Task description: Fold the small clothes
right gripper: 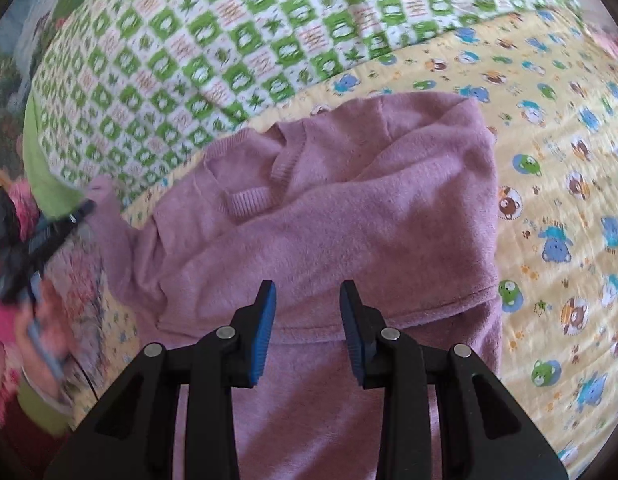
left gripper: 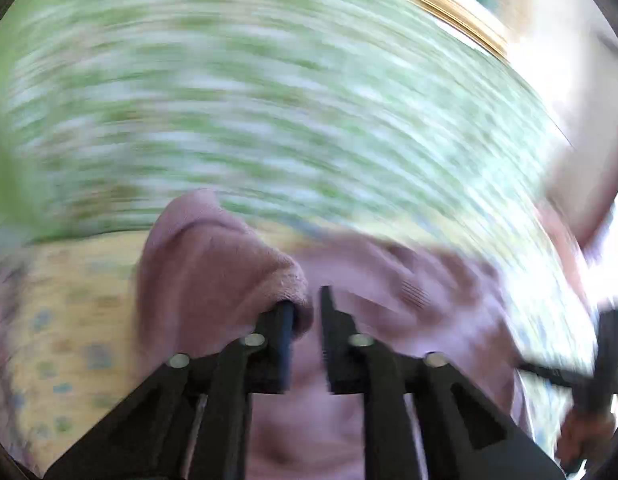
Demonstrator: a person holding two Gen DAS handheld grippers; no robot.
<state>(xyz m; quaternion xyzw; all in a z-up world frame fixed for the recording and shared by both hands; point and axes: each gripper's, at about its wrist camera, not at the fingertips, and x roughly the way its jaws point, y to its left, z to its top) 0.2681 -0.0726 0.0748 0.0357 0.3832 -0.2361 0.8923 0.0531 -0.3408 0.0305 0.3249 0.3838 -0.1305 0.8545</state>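
Sweater (right gripper: 329, 208): one, mauve, on two patterned sheets. Left tongs (left gripper: 307, 304) pinching sleeve; right tongs (right gripper: 307, 300) part-open, empty.

Both wrist views look steeply down, close over the same mauve sweater (right gripper: 333, 208); the left seems motion-blurred.

Left gripper (left gripper: 307, 300) seen over a pink knitted garment (left gripper: 213, 264), the view heavily blurred.

A fold of the garment is draped over the tip of the finger (left gripper: 285, 320) at 9 o'clock of the gap; whether it is pinched cannot be told. A gap is kept between the jaws. A yellow printed sheet (left gripper: 69, 320) is seen at 8 o'clock, a smeared green-and-white cover (left gripper: 269, 100) at 12 o'clock. At 4 o'clock another black gripper (left gripper: 605, 360) is seen, held by a hand (left gripper: 585, 432).
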